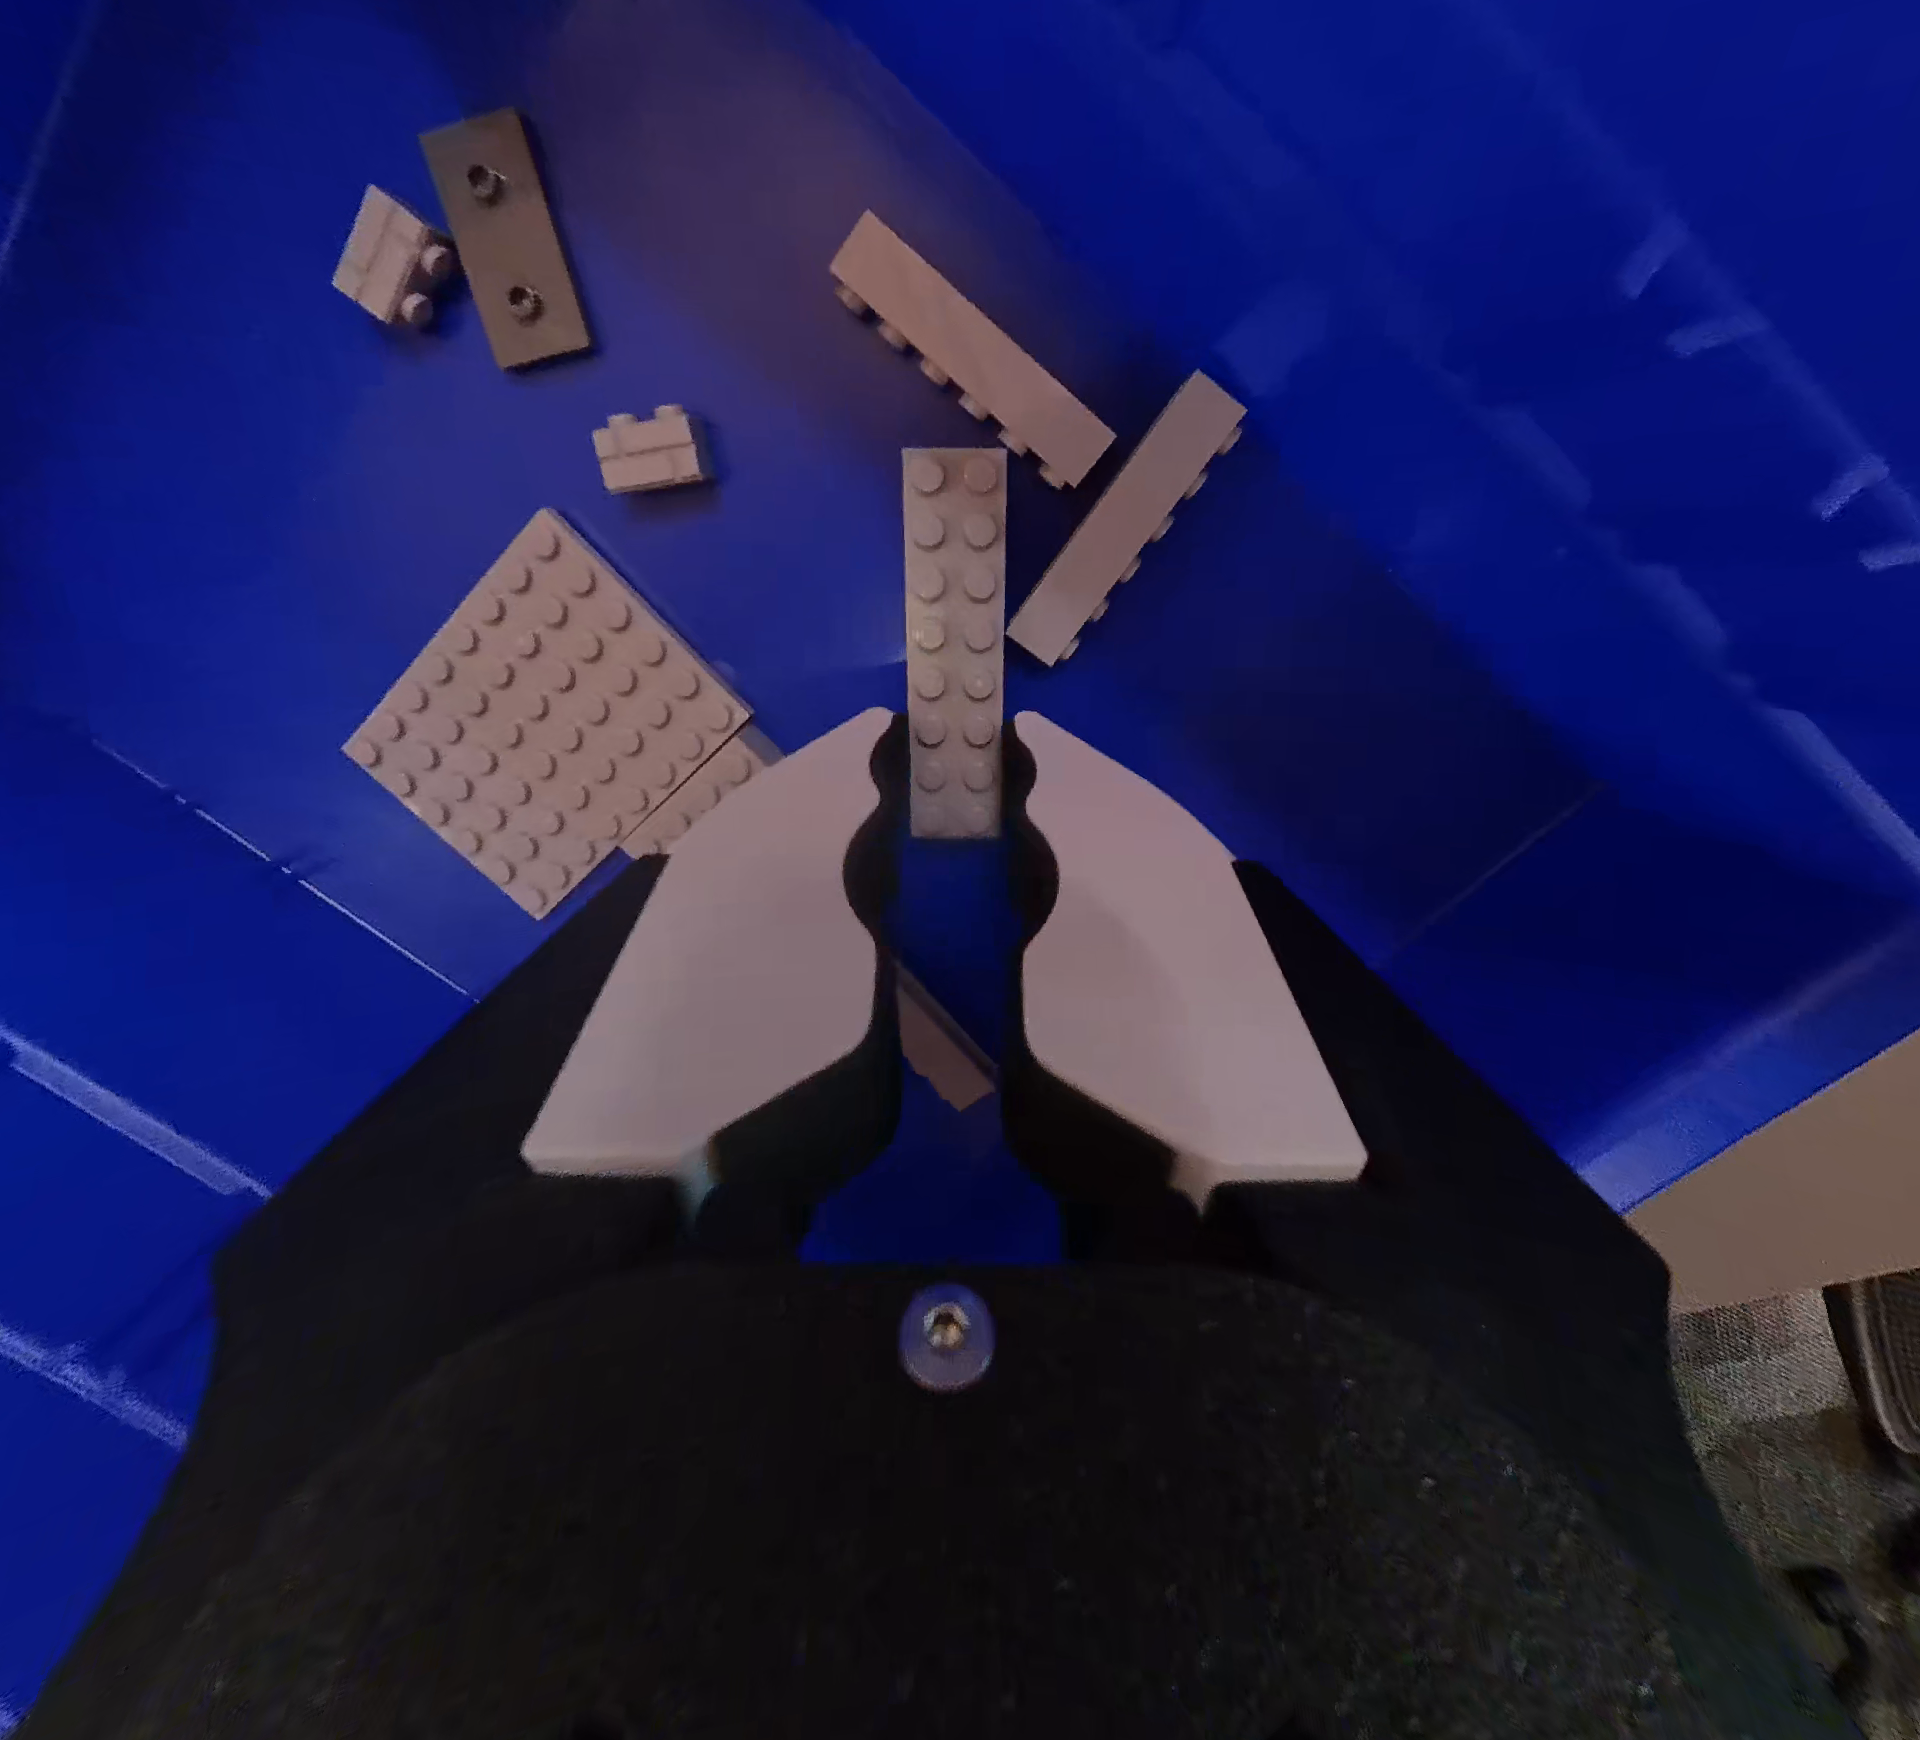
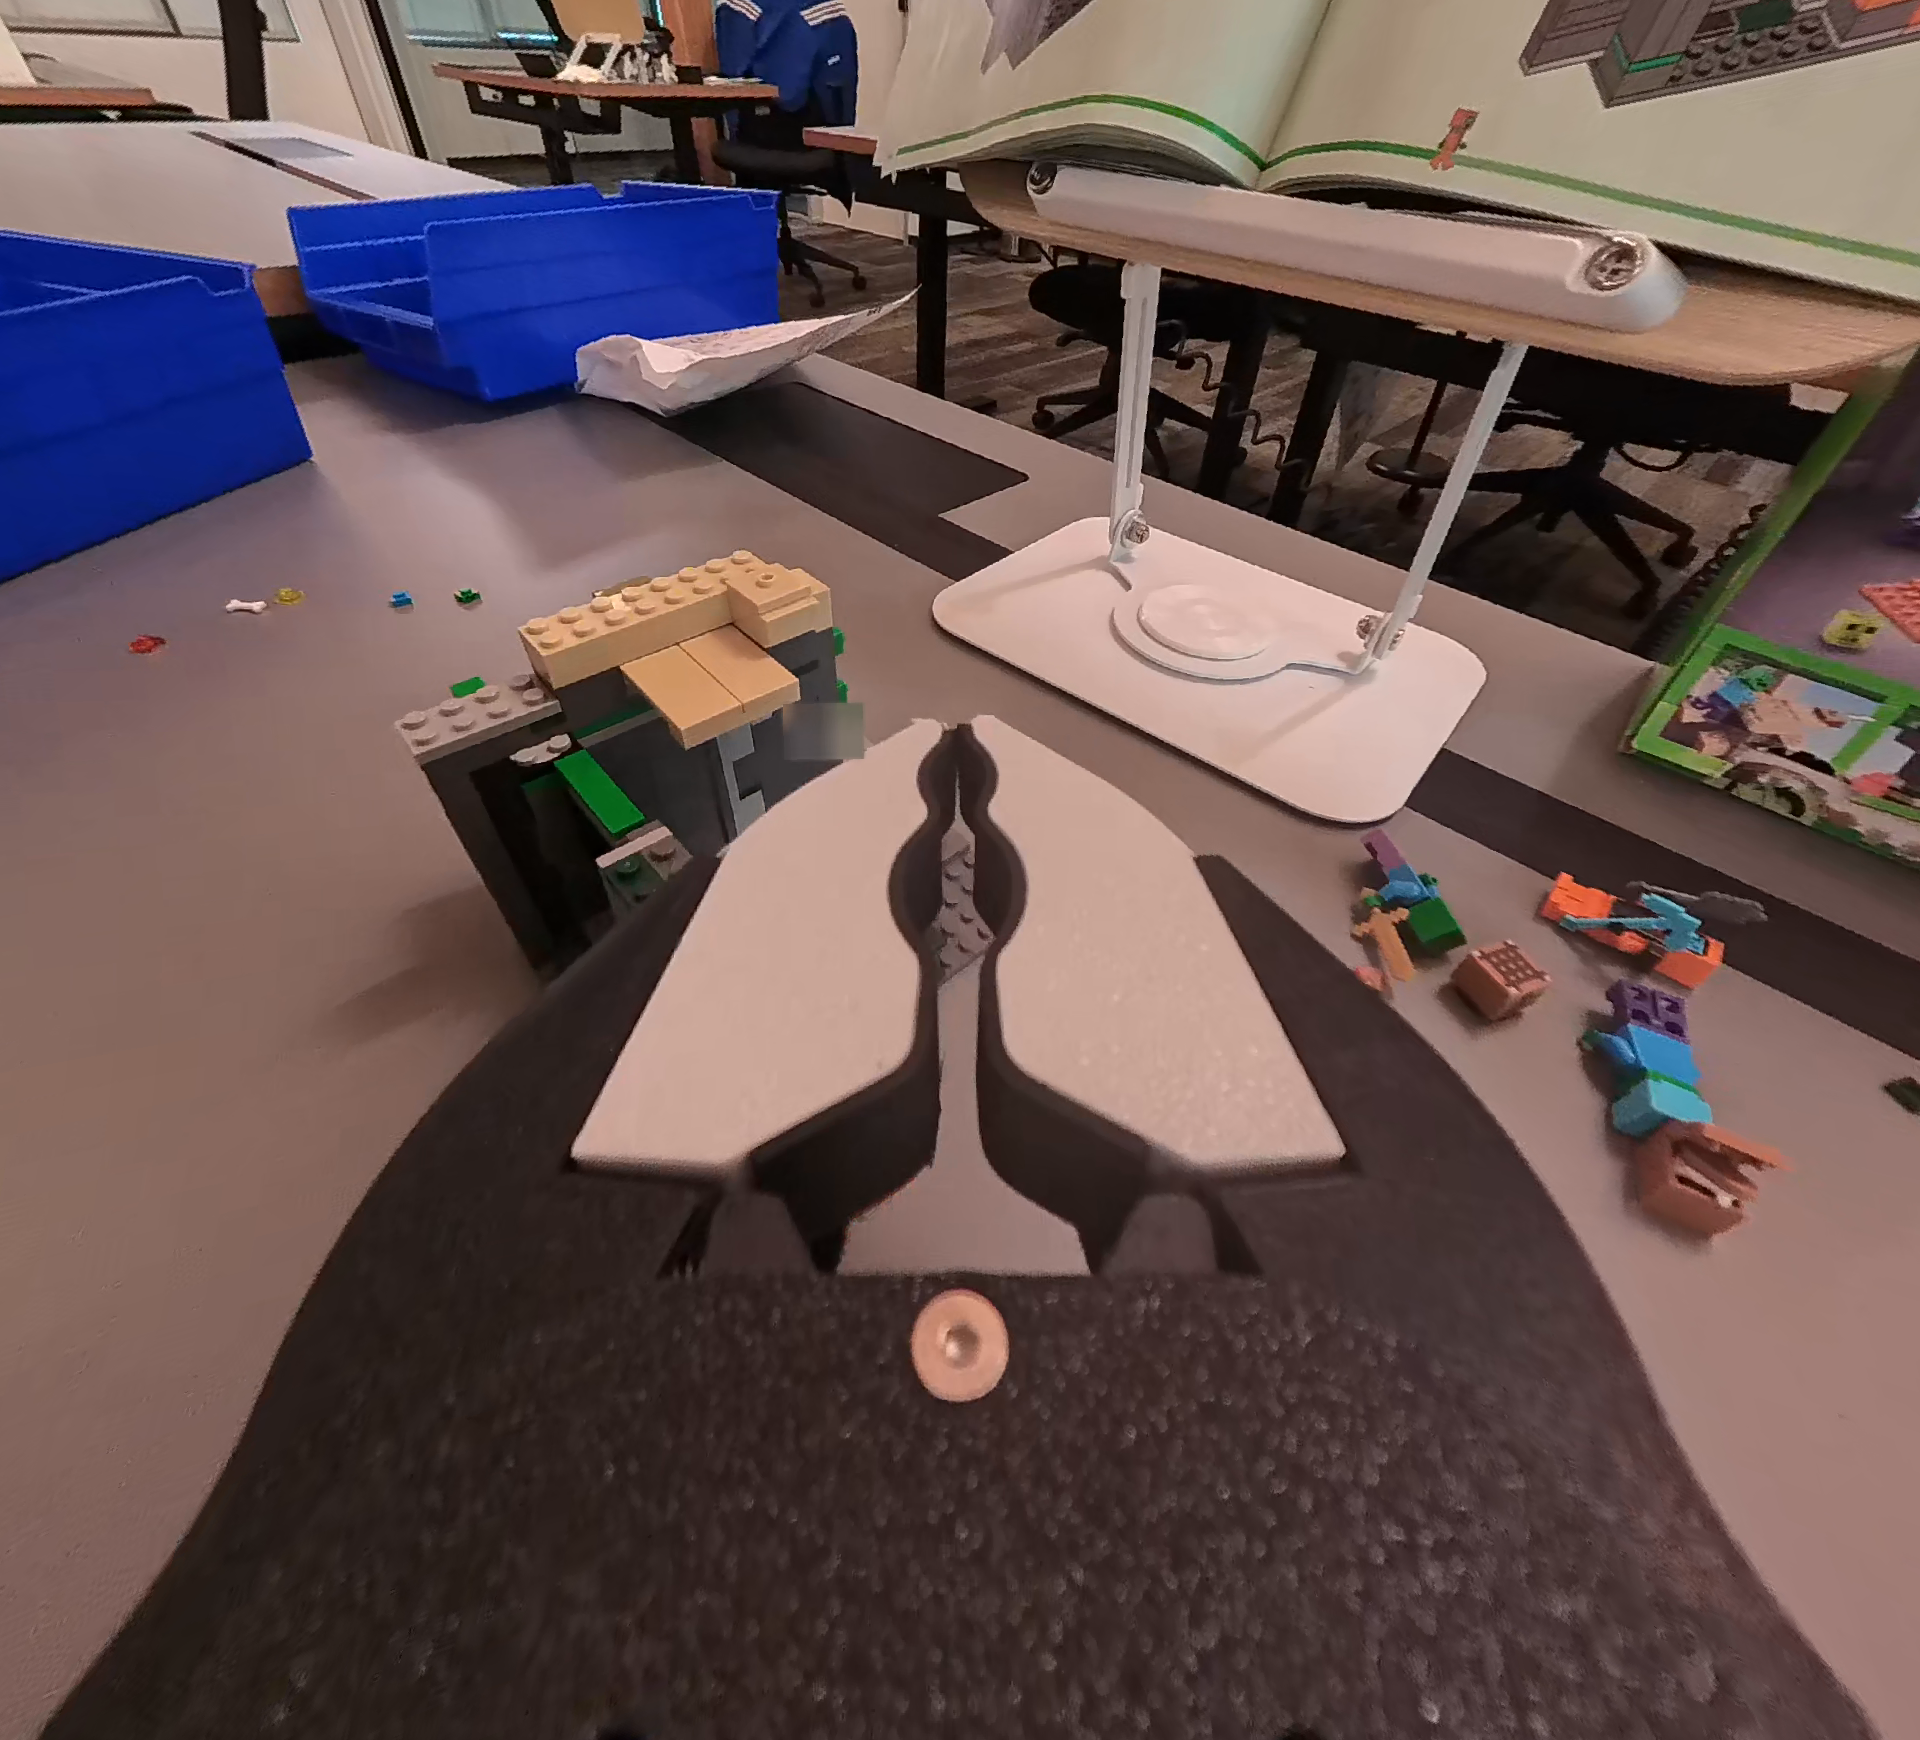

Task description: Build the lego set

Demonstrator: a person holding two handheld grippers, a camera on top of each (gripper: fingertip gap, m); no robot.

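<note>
In the left wrist view my left gripper [image 1: 954,734] is inside a blue bin [image 1: 1351,163] and is shut on the near end of a long grey two-stud-wide plate [image 1: 954,610], which sticks out forward between the fingers. In the right wrist view my right gripper [image 2: 954,734] is shut with its tips together over the grey table, just right of the partly built model [image 2: 634,745] of dark grey, tan and green bricks. A grey studded part of the model [image 2: 958,911] shows through the gap behind the tips; nothing shows gripped.
The bin holds a large square grey plate [image 1: 540,703], two long grey bricks [image 1: 977,350], a dark plate [image 1: 504,236] and small grey bricks [image 1: 649,449]. On the table: blue bins [image 2: 540,277], the instruction book on a white stand [image 2: 1205,662], minifigures and loose parts [image 2: 1652,1056], the set box [image 2: 1808,734]. Left tips to right tips: about 60 cm.
</note>
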